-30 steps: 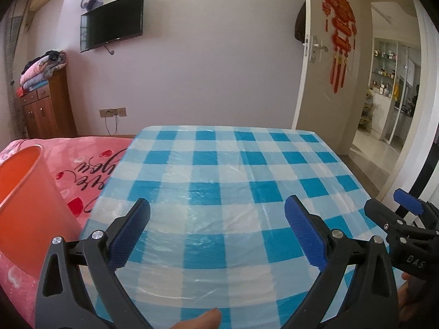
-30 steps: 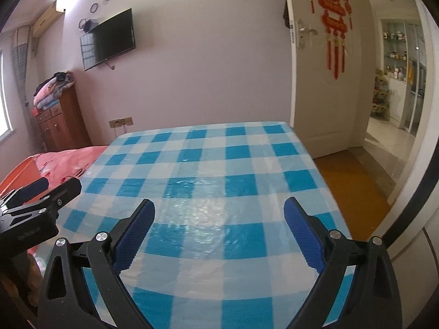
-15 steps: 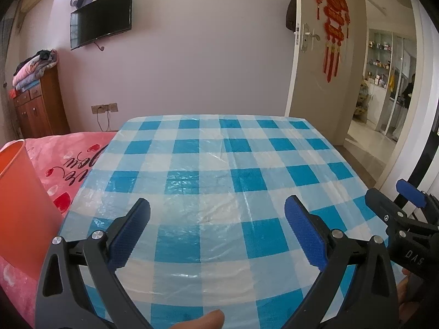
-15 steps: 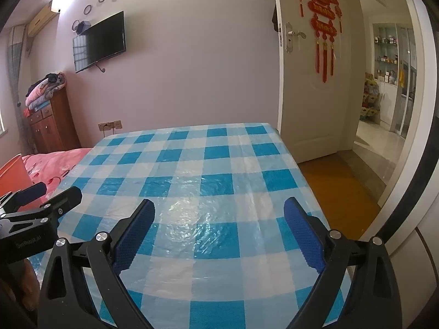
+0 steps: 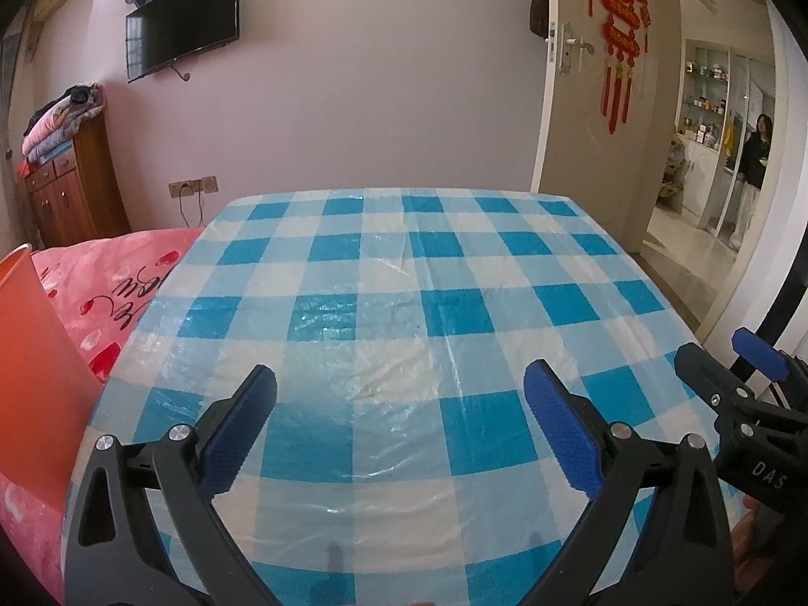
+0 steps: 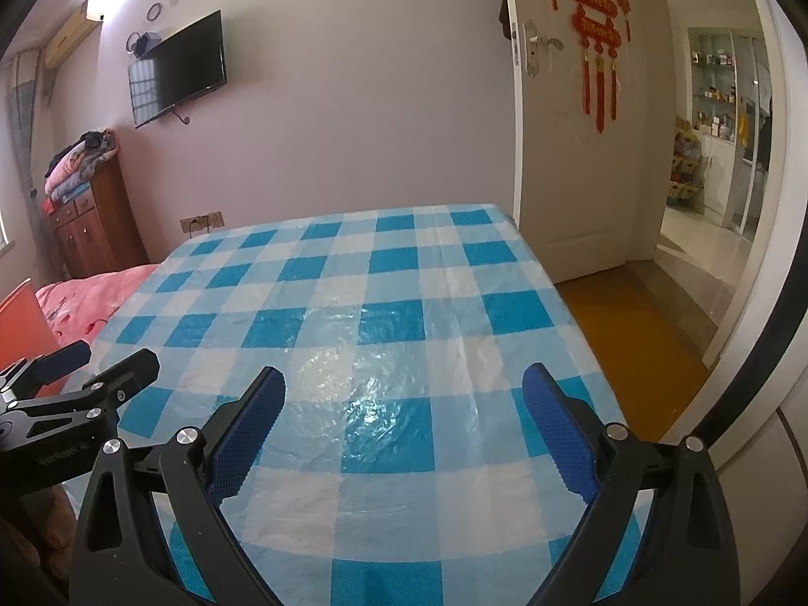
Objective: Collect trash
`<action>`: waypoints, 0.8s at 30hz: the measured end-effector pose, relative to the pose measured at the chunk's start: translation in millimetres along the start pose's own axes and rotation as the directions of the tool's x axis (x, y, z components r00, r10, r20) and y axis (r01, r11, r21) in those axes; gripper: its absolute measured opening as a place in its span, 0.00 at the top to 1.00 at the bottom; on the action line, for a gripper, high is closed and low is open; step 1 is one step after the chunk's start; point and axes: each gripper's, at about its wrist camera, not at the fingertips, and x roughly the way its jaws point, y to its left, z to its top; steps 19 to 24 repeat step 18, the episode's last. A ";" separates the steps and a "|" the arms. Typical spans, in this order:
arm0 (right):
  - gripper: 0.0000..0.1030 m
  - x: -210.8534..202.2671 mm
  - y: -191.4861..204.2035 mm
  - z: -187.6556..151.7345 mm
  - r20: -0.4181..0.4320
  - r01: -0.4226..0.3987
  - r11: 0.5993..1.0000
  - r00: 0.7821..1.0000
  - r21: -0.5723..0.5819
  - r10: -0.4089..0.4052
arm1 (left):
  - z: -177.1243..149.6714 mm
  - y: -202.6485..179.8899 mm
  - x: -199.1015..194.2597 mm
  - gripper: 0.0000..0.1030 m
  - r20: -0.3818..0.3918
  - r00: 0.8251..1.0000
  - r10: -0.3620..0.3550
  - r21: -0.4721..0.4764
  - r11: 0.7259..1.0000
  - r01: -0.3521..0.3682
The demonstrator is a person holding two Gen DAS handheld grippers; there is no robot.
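Observation:
A table with a blue-and-white checked plastic cloth (image 5: 404, 303) fills both views; I see no trash on it. An orange bin (image 5: 30, 368) stands at the table's left side, and its edge also shows in the right wrist view (image 6: 22, 318). My left gripper (image 5: 399, 404) is open and empty above the near part of the table. My right gripper (image 6: 404, 404) is open and empty too, just to its right. Each gripper shows at the edge of the other's view: the right one (image 5: 727, 368) and the left one (image 6: 96, 363).
A pink bed cover (image 5: 126, 272) lies left of the table behind the bin. A wooden dresser (image 5: 70, 192) and a wall TV (image 5: 184, 20) are at the far left. An open door (image 5: 596, 101) leads to a hallway where a person (image 5: 752, 177) stands.
Both grippers have drifted slightly, shifting the view of the table and room. Both stay open and empty. The fingertip at the left view's bottom edge no longer shows.

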 end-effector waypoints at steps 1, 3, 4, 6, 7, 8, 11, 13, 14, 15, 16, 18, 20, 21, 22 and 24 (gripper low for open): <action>0.09 2.8 -0.6 -0.5 -0.006 -0.002 1.000 1.000 0.002 0.002 | -0.9 0.2 2.8 0.04 -0.002 1.000 0.002 -0.003 1.000 -0.002; 0.09 9.0 -2.2 -1.2 -0.019 -0.008 1.000 1.000 0.007 0.008 | -1.9 0.4 8.3 0.04 -0.012 1.000 0.004 -0.006 1.000 -0.004; 0.09 11.9 -3.0 -1.2 -0.024 -0.010 1.000 1.000 0.010 0.010 | -2.5 -0.2 12.3 0.04 -0.022 1.000 0.008 -0.006 1.000 -0.008; 0.09 20.6 -5.6 -0.2 -0.045 -0.020 1.000 0.999 0.023 0.021 | -3.8 -1.7 20.9 0.04 -0.044 0.999 0.017 -0.006 1.000 -0.017; 0.09 25.0 -5.9 0.3 -0.058 -0.027 0.999 0.998 0.029 0.029 | -4.5 -2.5 27.5 0.04 -0.062 0.998 0.024 -0.007 1.000 -0.025; 0.09 31.8 -6.4 1.4 -0.081 -0.036 0.999 0.996 0.037 0.039 | -5.2 -2.5 32.1 0.04 -0.075 0.997 0.029 -0.010 1.000 -0.030; 0.09 49.6 -5.2 3.9 -0.134 -0.040 0.998 0.990 0.042 0.045 | -6.3 -2.3 47.8 0.04 -0.119 0.992 0.034 -0.028 0.999 -0.038; 0.09 63.9 -2.0 4.8 -0.180 -0.045 0.998 0.982 0.038 0.051 | -6.9 -2.0 57.3 0.04 -0.146 0.989 0.038 -0.040 0.998 -0.044; 0.09 69.5 -0.3 4.9 -0.198 -0.047 0.998 0.979 0.034 0.053 | -7.4 -2.3 63.1 0.04 -0.164 0.985 0.053 -0.041 0.997 -0.060; 0.09 76.6 2.4 5.3 -0.217 -0.051 0.998 0.975 0.030 0.056 | -7.7 -2.2 67.7 0.04 -0.178 0.982 0.062 -0.042 0.997 -0.070; 0.09 81.3 4.6 4.7 -0.231 -0.052 0.998 0.971 0.023 0.056 | -7.6 -2.1 74.0 0.04 -0.200 0.978 0.064 -0.044 0.996 -0.074; 0.09 93.7 10.5 4.1 -0.272 -0.046 0.999 0.961 0.001 0.045 | -6.3 -2.7 79.7 0.04 -0.216 0.973 0.076 -0.037 0.996 -0.086; 0.09 93.7 10.5 4.1 -0.272 -0.046 0.999 0.961 0.001 0.045 | -6.3 -2.7 79.7 0.04 -0.216 0.973 0.076 -0.037 0.996 -0.086; 0.09 93.7 10.5 4.1 -0.272 -0.046 0.999 0.961 0.001 0.045 | -6.3 -2.7 79.7 0.04 -0.216 0.973 0.076 -0.037 0.996 -0.086; 0.09 93.7 10.5 4.1 -0.272 -0.046 0.999 0.961 0.001 0.045 | -6.3 -2.7 79.7 0.04 -0.216 0.973 0.076 -0.037 0.996 -0.086; 0.09 93.7 10.5 4.1 -0.272 -0.046 0.999 0.961 0.001 0.045 | -6.3 -2.7 79.7 0.04 -0.216 0.973 0.076 -0.037 0.996 -0.086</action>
